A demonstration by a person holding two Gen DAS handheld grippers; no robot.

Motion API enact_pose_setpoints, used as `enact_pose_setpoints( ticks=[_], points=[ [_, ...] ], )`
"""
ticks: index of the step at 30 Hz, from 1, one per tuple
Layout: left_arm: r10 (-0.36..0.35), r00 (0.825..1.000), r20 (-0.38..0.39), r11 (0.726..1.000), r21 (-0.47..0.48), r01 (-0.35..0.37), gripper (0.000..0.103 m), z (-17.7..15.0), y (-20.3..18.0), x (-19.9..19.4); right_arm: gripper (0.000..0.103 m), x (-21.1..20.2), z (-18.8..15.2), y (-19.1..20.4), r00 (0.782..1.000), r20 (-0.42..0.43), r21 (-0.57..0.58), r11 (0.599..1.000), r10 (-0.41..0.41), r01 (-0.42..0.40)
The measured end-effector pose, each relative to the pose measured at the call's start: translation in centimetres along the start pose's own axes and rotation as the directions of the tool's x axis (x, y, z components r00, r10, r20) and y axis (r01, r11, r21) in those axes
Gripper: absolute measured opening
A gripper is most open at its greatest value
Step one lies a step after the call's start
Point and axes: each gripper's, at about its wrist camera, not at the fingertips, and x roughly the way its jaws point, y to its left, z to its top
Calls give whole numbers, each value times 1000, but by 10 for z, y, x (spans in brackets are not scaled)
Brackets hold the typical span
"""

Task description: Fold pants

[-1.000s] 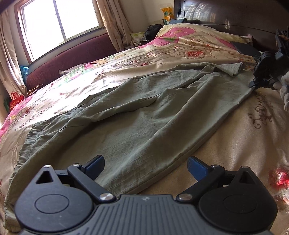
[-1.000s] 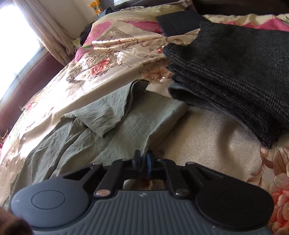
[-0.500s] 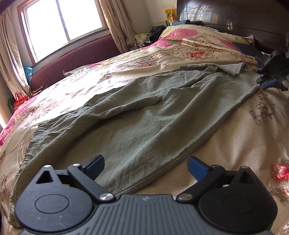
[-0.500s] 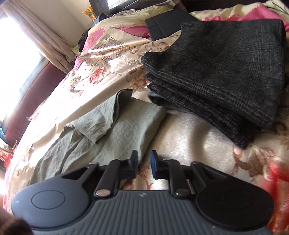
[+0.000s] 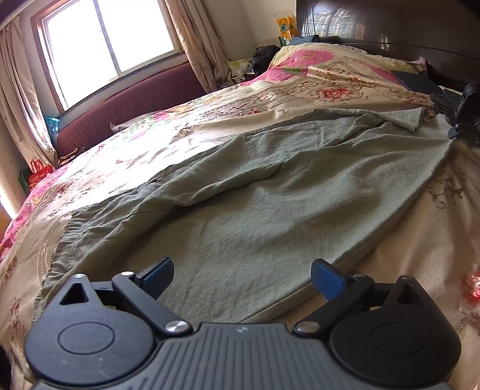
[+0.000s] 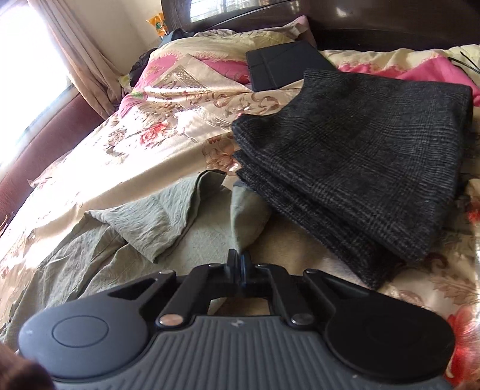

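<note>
Olive-green pants (image 5: pixel 255 207) lie spread along the floral bedspread, waistband near me on the left, leg hems at the far right. My left gripper (image 5: pixel 241 274) is open and empty, just above the near hip part. My right gripper (image 6: pixel 239 262) is shut on the corner of the pants' leg hem (image 6: pixel 244 216), which is lifted into a peak. It also shows in the left wrist view (image 5: pixel 463 120) at the hem end. The other leg's hem (image 6: pixel 150 222) lies folded back.
A folded pile of dark grey checked cloth (image 6: pixel 360 168) lies just right of the hem. A black flat case (image 6: pixel 285 64) rests by the pillow. The dark headboard (image 5: pixel 390 27) stands behind. A maroon padded bench (image 5: pixel 126 105) runs under the window.
My right gripper opened, then closed on the hem corner and pulled it up. The left gripper stayed open and tilted slightly.
</note>
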Motion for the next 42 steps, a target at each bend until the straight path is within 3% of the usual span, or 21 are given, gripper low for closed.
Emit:
enact_pose_setpoints(
  ticks=[1, 3, 6, 9, 11, 14, 19, 26, 28, 30, 31, 33, 36, 39, 40, 42],
  points=[
    [3, 1000, 1, 1000, 1, -3, 103, -1, 2, -1, 10, 1, 0, 0, 1000, -13, -18, 1000, -12, 12],
    [9, 1000, 7, 1000, 12, -9, 103, -3, 9, -5, 10, 1, 0, 5, 998, -33, -80, 995, -62, 59],
    [30, 999, 16, 999, 31, -31, 103, -5, 26, -11, 11, -20, -6, 20, 995, 38, -167, 981, -91, 97],
    [54, 998, 24, 998, 20, -55, 103, -5, 58, -14, 27, -39, -16, 51, 996, 77, -316, 947, -37, 59],
    [111, 993, 26, 994, 12, -111, 103, -3, 85, -10, 37, -42, -25, 82, 998, 56, -419, 908, 41, -13],
    [197, 980, 25, 980, 0, -197, 103, 3, 127, 5, 36, -27, -41, 141, 988, -19, -542, 829, 155, -141],
    [251, 968, -16, 968, 12, -251, 103, 26, 200, 62, 37, 19, -68, 238, 967, -133, -711, 659, 216, -245],
    [180, 975, -130, 979, -76, -191, 103, 53, 276, 156, 46, 77, -76, 333, 950, -233, -834, 461, 206, -304],
    [132, 976, -171, 980, -124, -154, 93, 56, 289, 179, 48, 90, -70, 343, 948, -248, -844, 435, 202, -313],
    [91, 972, -217, 982, -140, -123, 73, 55, 290, 195, 50, 101, -62, 349, 946, -263, -852, 415, 189, -319],
    [80, 970, -231, 984, -134, -114, 70, 55, 289, 202, 51, 107, -58, 351, 948, -263, -863, 396, 180, -314],
    [80, 969, -234, 988, -114, -109, 69, 54, 284, 208, 53, 115, -53, 354, 948, -265, -878, 364, 174, -312],
    [83, 969, -232, 989, -100, -109, 68, 55, 280, 210, 66, 129, -50, 359, 943, -293, -890, 315, 158, -329],
    [84, 967, -242, 991, -80, -106, 67, 57, 280, 211, 67, 145, -57, 361, 947, -298, -913, 252, 122, -320],
    [89, 965, -248, 992, -68, -109, 66, 58, 278, 211, 70, 152, -58, 362, 949, -296, -915, 250, 111, -315],
    [102, 961, -256, 992, -41, -116, 63, 61, 275, 212, 70, 160, -55, 362, 945, -307, -900, 288, 114, -327]
  ],
)
